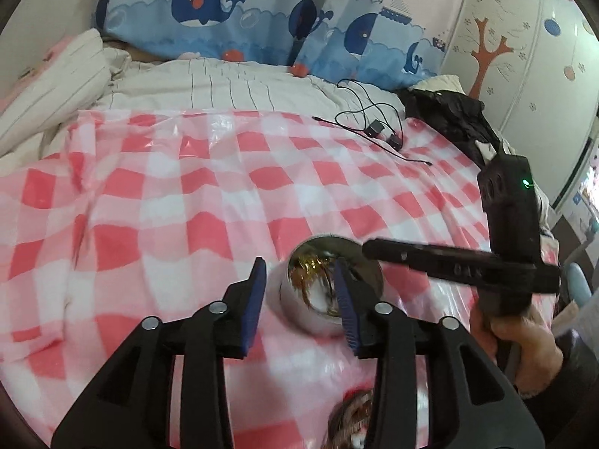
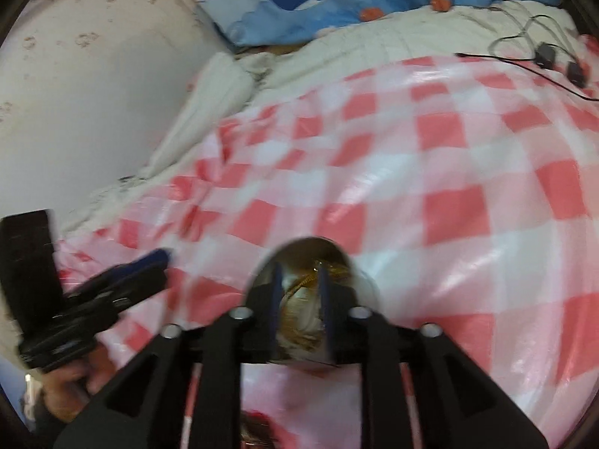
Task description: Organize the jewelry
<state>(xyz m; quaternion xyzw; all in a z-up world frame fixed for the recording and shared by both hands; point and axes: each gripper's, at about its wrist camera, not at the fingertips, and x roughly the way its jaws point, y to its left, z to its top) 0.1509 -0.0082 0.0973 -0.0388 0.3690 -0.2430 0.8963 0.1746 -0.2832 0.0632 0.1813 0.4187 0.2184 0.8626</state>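
A shiny metal bowl sits on a pink and white checked cloth and holds gold chains on white padding. My left gripper is open, its blue-padded fingers straddling the bowl's left wall. My right gripper hangs over the same bowl, fingers a little apart around a gold chain; whether they touch it is unclear. The right gripper also shows in the left wrist view reaching over the bowl's rim. The left gripper shows at the left in the right wrist view.
A second pile of jewelry lies at the near edge of the cloth. Black cables with small adapters lie at the far right. Whale-print pillows and a white quilt lie behind. A black garment lies at the right.
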